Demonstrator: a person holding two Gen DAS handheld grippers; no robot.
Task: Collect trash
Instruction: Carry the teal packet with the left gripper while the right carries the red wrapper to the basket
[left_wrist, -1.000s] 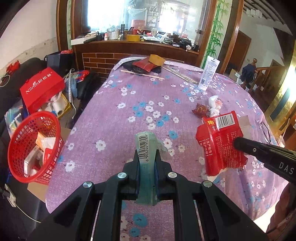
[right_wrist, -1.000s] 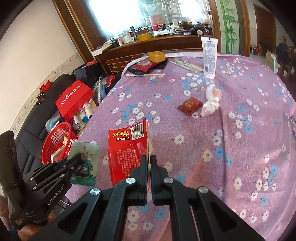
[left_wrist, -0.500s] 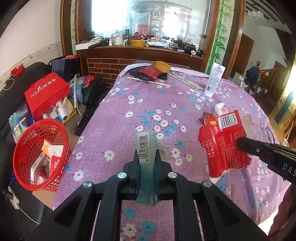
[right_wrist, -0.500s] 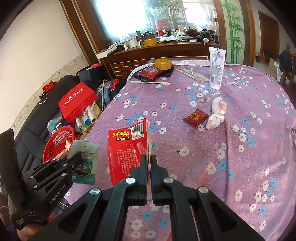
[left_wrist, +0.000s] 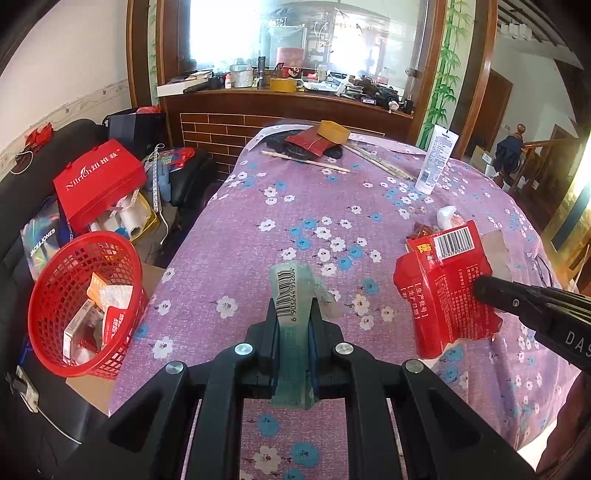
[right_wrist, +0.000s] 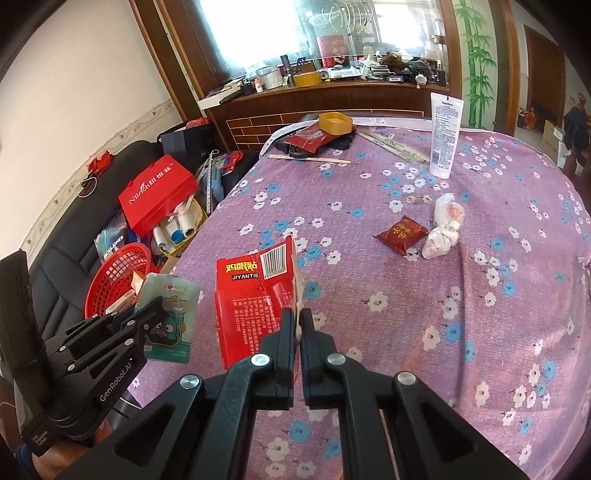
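Wrappers ride lifted toward the red basket (left_wrist: 74, 295): left gripper (left_wrist: 293, 328) clamps a teal packet (left_wrist: 291, 295), right gripper (right_wrist: 298, 325) pinches a red packet (right_wrist: 255, 295).

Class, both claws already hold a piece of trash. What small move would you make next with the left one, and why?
Probably swing the left claw leftward, off the table edge toward the red basket. It is shut on the teal wrapper, and the basket, already holding trash, sits below and to its left. The right claw grips the red packet.

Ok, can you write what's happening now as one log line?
left hand-held gripper: shut on teal packet | right hand-held gripper: shut on red packet | red basket: not reached
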